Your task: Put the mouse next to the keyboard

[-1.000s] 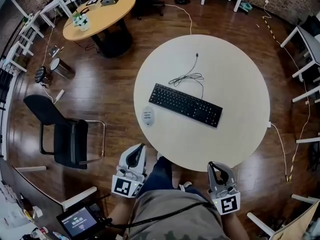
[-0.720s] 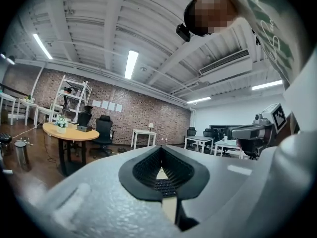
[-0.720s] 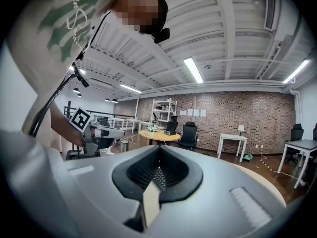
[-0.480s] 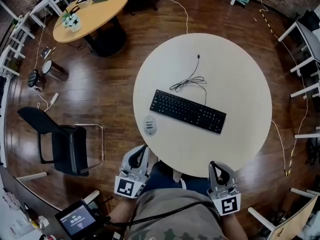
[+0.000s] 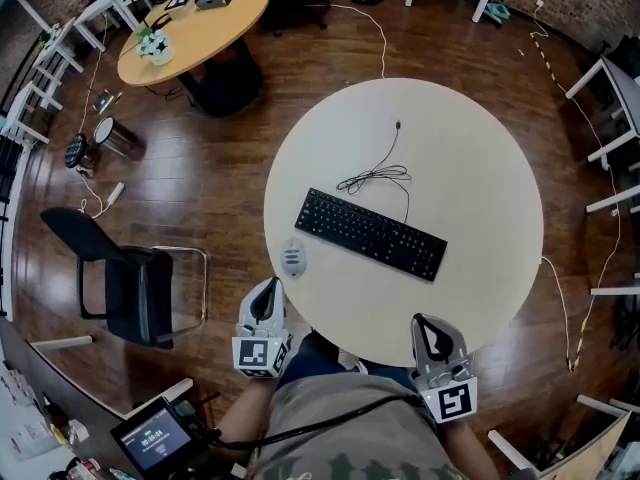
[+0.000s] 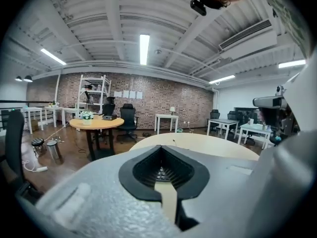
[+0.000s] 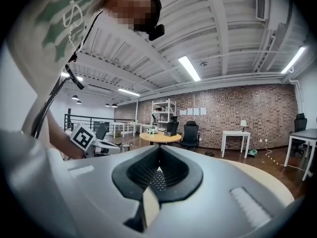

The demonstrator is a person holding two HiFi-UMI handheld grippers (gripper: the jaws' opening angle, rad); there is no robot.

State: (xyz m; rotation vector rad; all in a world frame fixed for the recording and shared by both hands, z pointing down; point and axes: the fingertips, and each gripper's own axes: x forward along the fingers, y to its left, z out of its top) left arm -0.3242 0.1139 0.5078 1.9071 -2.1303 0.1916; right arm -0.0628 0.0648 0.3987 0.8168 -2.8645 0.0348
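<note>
Brought the left gripper [image 5: 267, 293] closer to the near rim of the round table [image 5: 480, 148] since a second ago, tips now just off the edge, close below the mouse [image 5: 293, 258]; kept the right gripper [image 5: 424, 326] at the rim further right. Jaws pressed together on both, only a thin slit between, nothing held. Mouse pale grey, near the table's left edge, just beside the near left corner of the black keyboard [image 5: 370, 233], not touching it. Behind the keyboard, a loose coil of black cable [image 5: 375, 178]. On each gripper's cube, a black-and-white square marker. Lower left, a small screen [image 5: 155, 438] with lit digits, too small to read; key legends likewise unreadable.
</note>
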